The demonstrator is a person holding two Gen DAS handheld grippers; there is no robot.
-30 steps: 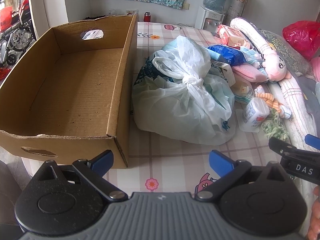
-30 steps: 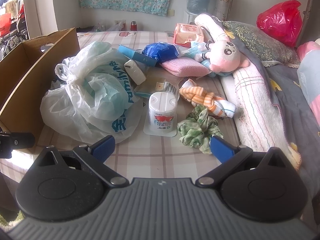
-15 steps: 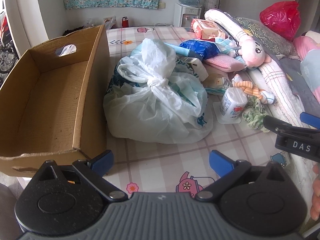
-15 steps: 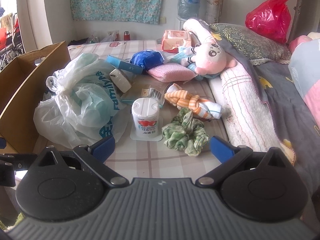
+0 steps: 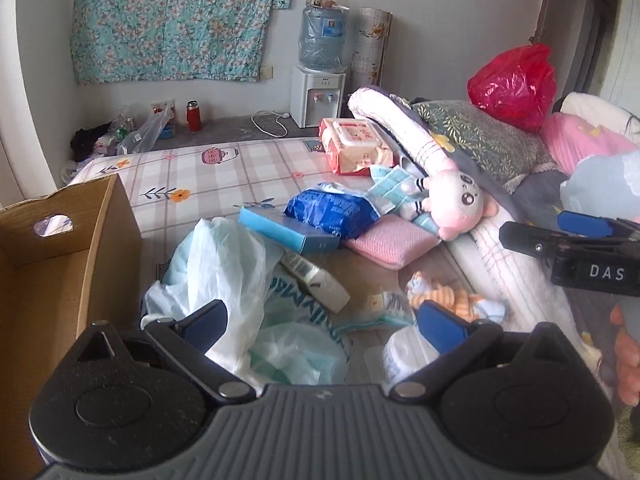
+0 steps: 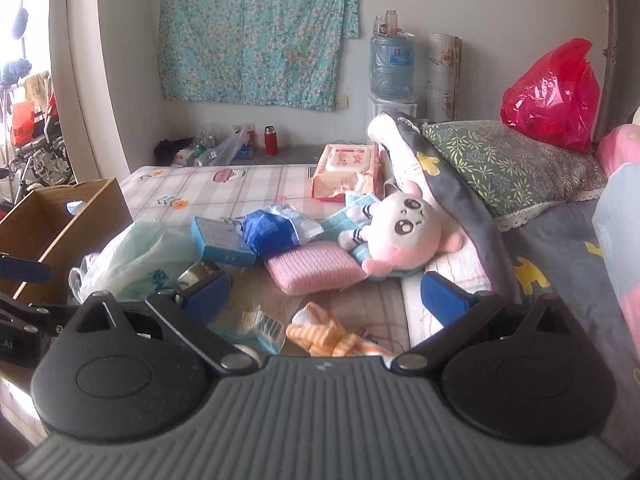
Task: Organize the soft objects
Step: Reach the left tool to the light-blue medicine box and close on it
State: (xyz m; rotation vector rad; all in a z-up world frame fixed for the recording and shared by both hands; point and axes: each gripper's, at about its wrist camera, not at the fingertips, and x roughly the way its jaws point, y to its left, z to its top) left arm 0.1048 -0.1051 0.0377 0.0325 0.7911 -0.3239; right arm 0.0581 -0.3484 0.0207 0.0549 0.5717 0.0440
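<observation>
Just ahead of wide-open, empty right gripper [image 6: 326, 294], pink plush doll [image 6: 404, 240], left gripper [image 5: 320, 322] likewise.

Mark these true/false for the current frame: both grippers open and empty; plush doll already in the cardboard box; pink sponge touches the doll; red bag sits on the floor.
1. Both the left gripper and the right gripper are open and hold nothing. True.
2. The plush doll is in the cardboard box. False: it lies on the bed against the rolled blanket.
3. The pink sponge touches the doll. True.
4. The red bag sits on the floor. False: it rests behind the pillow.
</observation>
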